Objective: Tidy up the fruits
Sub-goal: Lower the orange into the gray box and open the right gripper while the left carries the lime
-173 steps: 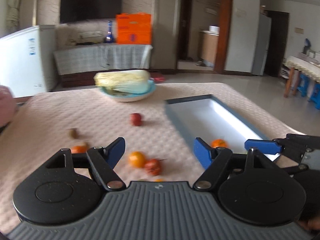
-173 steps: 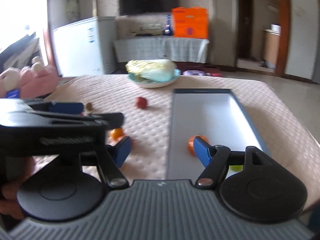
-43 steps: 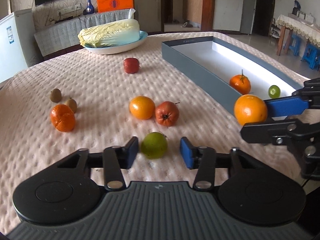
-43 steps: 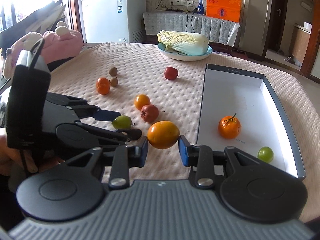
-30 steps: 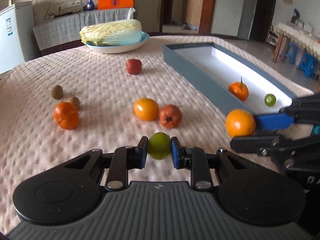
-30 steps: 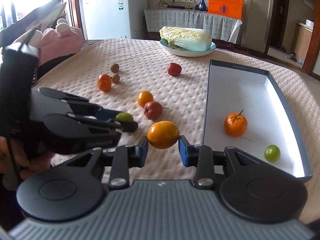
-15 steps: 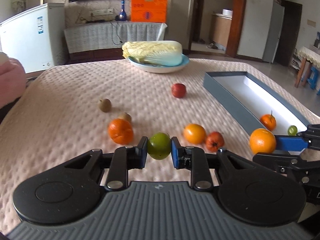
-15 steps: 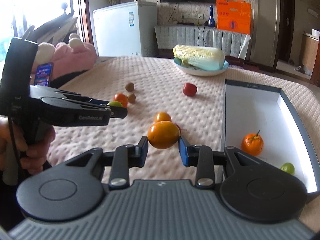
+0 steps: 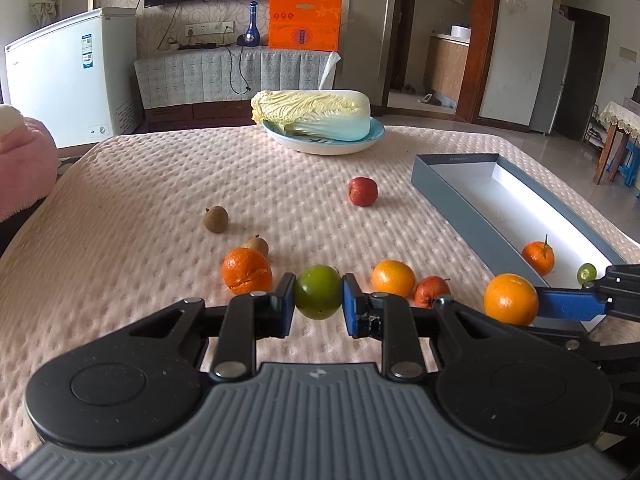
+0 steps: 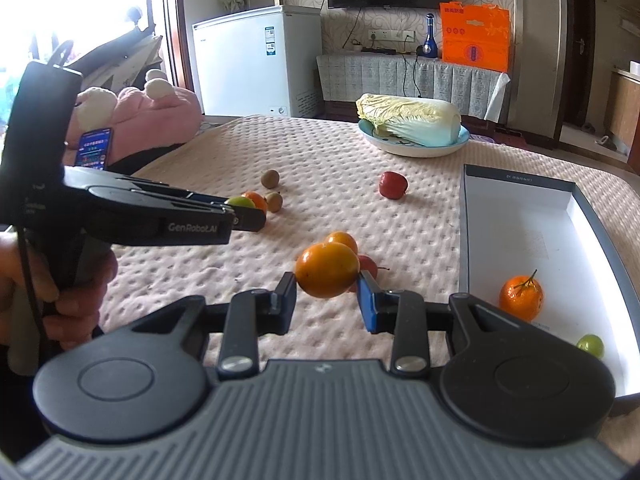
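Left gripper (image 9: pixel 319 298) clamps green fruit (image 9: pixel 318 297) mid-girth; right gripper (image 10: pixel 327 294) clamps orange (image 10: pixel 327 269). Both round, light, likely slippery and bruisable: hold at the widest part, gently.

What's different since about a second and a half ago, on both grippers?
The left gripper, then open around the round green fruit on the quilted cloth, has shut on it and lifted it. The right gripper still holds the large orange, now raised higher beside the grey tray. Unchanged: the stemmed tangerine and small green fruit in the tray, and the loose fruit on the cloth.
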The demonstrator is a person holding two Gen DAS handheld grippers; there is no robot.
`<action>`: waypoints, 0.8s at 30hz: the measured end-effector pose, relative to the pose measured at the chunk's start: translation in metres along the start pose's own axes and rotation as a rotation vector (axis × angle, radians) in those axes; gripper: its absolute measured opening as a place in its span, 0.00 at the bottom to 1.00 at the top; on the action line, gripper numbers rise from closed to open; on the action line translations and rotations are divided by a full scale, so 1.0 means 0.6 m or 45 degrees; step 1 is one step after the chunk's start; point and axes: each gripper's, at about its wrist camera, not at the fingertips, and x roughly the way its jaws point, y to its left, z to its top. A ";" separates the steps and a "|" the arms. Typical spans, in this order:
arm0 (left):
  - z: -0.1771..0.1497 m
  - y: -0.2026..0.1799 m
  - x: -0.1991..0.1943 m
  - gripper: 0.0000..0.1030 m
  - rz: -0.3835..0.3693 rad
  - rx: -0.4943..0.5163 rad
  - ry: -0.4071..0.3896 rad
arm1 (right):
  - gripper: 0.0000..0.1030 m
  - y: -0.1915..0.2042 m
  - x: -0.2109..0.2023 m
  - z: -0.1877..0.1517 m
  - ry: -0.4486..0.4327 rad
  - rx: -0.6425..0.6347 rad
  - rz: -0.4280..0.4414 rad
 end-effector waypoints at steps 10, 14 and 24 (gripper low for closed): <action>0.004 0.000 -0.002 0.28 0.016 -0.014 -0.008 | 0.35 -0.004 -0.006 0.002 -0.013 0.013 -0.009; 0.003 -0.003 -0.001 0.28 0.016 -0.003 -0.006 | 0.35 -0.007 -0.008 0.002 -0.011 0.020 -0.018; 0.012 -0.028 0.010 0.28 0.011 -0.011 -0.003 | 0.35 -0.015 -0.016 0.005 -0.028 0.036 -0.039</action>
